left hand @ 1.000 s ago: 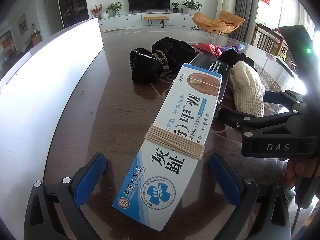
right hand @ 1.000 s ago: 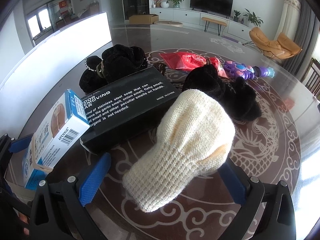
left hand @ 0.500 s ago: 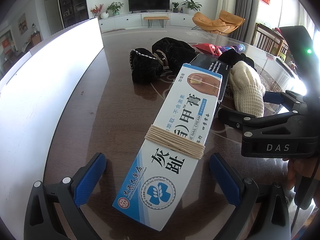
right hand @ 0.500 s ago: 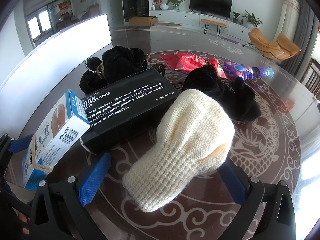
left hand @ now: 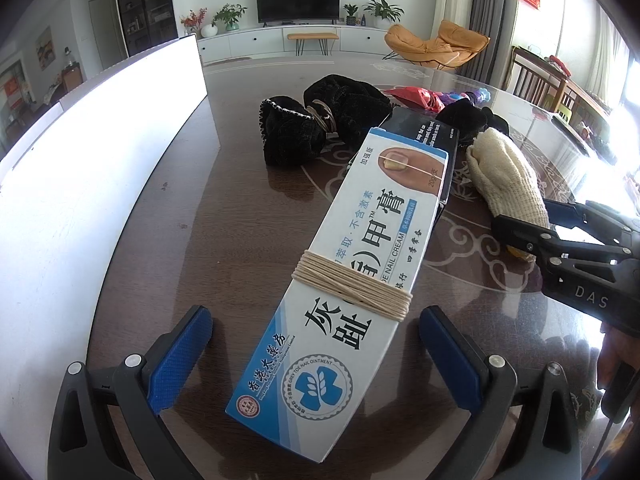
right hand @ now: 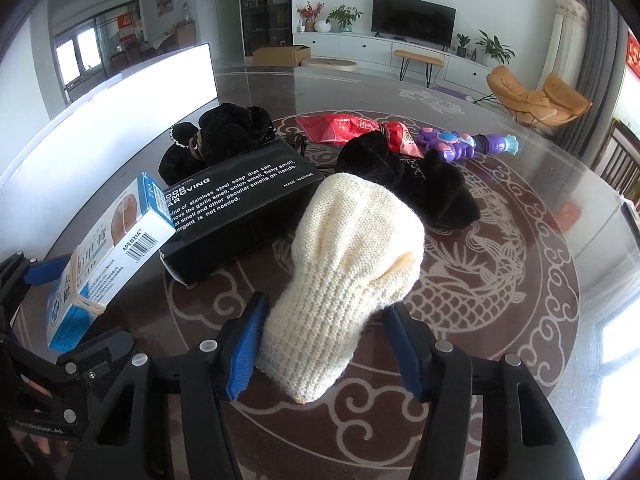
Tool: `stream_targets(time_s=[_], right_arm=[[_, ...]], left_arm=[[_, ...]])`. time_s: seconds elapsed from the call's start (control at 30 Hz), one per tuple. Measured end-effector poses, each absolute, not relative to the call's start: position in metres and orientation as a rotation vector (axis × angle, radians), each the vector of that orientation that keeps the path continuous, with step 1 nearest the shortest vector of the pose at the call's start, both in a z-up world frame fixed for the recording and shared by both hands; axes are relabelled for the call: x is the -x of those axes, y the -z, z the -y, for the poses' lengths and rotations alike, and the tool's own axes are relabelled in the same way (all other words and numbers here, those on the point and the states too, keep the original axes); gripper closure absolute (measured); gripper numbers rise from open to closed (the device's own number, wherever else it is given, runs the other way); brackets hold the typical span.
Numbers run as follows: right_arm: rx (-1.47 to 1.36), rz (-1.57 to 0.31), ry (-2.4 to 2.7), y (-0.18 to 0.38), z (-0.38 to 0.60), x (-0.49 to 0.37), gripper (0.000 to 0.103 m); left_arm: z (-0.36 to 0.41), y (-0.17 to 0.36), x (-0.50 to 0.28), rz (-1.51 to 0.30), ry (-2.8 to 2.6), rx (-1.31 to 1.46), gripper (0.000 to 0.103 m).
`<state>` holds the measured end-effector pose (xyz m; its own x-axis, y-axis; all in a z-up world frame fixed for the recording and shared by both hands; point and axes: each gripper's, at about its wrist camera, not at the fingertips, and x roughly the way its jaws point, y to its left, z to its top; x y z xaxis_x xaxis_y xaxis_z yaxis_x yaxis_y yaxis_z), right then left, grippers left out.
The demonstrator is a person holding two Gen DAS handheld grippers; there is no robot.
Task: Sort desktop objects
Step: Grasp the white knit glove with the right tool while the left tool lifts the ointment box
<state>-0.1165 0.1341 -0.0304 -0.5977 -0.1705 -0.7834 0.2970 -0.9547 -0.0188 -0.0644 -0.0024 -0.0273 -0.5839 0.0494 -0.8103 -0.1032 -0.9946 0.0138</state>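
On the dark glossy table with its pale dragon pattern, the black soap box sits mid-clutter and serves as the anchor. Right gripper has just been closing its jaws around the cuff of the cream knit glove; left blue pad presses the cuff, right pad is at its edge, so it is gripping the glove. Glove lies just right of the soap box, fingers toward a black velvet scrunchie behind it. Left gripper is released, jaws wide apart, blue pads clear on both sides of the white-and-blue nail cream box. That carton, wrapped with tan string, lies flat with its far end overlapping the soap box's near-left corner. Behind the soap box: a second black scrunchie with a pearl trim. Behind and right of it: a red snack packet, then a purple toy wand. Left of the soap box, a tall white panel runs along the table edge. Fingers of a hand show behind the right gripper in the left wrist view.
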Motion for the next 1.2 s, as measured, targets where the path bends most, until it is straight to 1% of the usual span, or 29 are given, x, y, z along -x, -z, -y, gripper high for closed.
stream_targets(time_s=[0.03, 0.3, 0.5, 0.57, 0.67, 0.73, 0.77, 0.8, 0.93, 0.97, 1.0, 1.03, 1.07, 1.1, 1.13, 1.17, 1.2], right_arm=[[-1.246, -0.208, 2.592, 0.030, -0.140, 0.112, 0.050], [-1.269, -0.161, 2.639, 0.030, -0.193, 0.060, 0.050], [-1.268, -0.094, 2.644, 0.029, -0.209, 0.052, 0.050], [-1.267, -0.096, 2.640, 0.030, -0.209, 0.052, 0.049], [-1.268, -0.105, 2.634, 0.031, -0.207, 0.051, 0.047], [-1.268, -0.110, 2.633, 0.031, -0.207, 0.051, 0.046], [-1.268, -0.109, 2.633, 0.031, -0.207, 0.051, 0.046], [-1.267, -0.107, 2.632, 0.031, -0.207, 0.051, 0.046], [-1.262, -0.084, 2.627, 0.031, -0.209, 0.051, 0.046], [-1.261, -0.079, 2.626, 0.031, -0.210, 0.051, 0.046], [-1.260, -0.075, 2.623, 0.031, -0.210, 0.051, 0.045], [-1.260, -0.073, 2.620, 0.031, -0.211, 0.051, 0.044], [-1.257, -0.066, 2.616, 0.031, -0.211, 0.051, 0.044], [-1.245, -0.040, 2.595, 0.030, -0.213, 0.051, 0.042], [-1.218, -0.003, 2.554, 0.029, -0.215, 0.052, 0.042], [-1.191, -0.001, 2.526, 0.027, -0.214, 0.055, 0.042], [-1.181, -0.040, 2.518, 0.025, -0.211, 0.060, 0.042]], left_arm=[[0.002, 0.028, 0.064, -0.091, -2.720, 1.389, 0.000], [0.002, 0.027, 0.064, -0.090, -2.720, 1.389, 0.000], [0.002, 0.027, 0.060, -0.115, -2.668, 1.411, 0.000], [0.006, 0.021, 0.053, -0.012, -2.682, 1.394, 0.000], [0.015, 0.004, 0.050, 0.251, -2.696, 1.285, 0.000], [0.013, -0.006, 0.059, 0.333, -2.671, 1.233, 0.000], [0.009, -0.007, 0.066, 0.314, -2.643, 1.240, 0.000], [0.003, -0.007, 0.075, 0.259, -2.621, 1.258, 0.000], [-0.021, 0.007, 0.102, -0.137, -2.602, 1.345, 0.000], [-0.025, 0.012, 0.107, -0.218, -2.589, 1.364, 0.000], [-0.028, 0.015, 0.109, -0.261, -2.560, 1.365, 0.000], [-0.029, 0.016, 0.109, -0.260, -2.519, 1.344, 0.009], [-0.030, 0.015, 0.106, -0.242, -2.478, 1.326, 0.024], [-0.031, 0.015, 0.104, -0.249, -2.460, 1.335, 0.056], [-0.031, 0.014, 0.100, -0.273, -2.476, 1.327, 0.059], [-0.029, 0.013, 0.094, -0.267, -2.486, 1.308, 0.059], [-0.025, 0.012, 0.088, -0.242, -2.491, 1.298, 0.060]])
